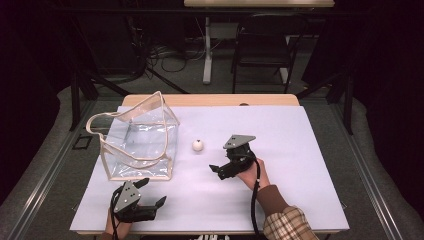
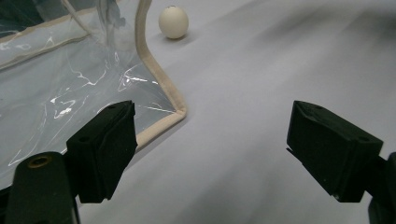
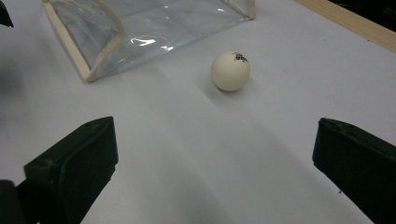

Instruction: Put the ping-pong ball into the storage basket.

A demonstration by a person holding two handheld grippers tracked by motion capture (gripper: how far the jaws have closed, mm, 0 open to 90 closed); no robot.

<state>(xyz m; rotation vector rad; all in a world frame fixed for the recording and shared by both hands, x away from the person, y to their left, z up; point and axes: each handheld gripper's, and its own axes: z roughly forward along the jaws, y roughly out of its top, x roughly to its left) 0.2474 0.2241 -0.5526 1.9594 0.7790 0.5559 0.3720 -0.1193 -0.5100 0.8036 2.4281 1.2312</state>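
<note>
A clear plastic bag with beige trim stands open-topped on the left of the white table cover. A small white ball with a dark mark lies just right of the bag. My right gripper is open, low over the table, a short way to the ball's right and nearer the front. In the right gripper view the ball lies ahead, beyond the open gripper, with the bag farther off. My left gripper is open near the front edge. In the left gripper view the gripper faces the bag's corner and the ball.
The table's wooden back edge runs behind the cover. Beyond it on the floor stand a dark chair, a white table leg and loose cables. A sleeve in plaid comes in at the bottom right.
</note>
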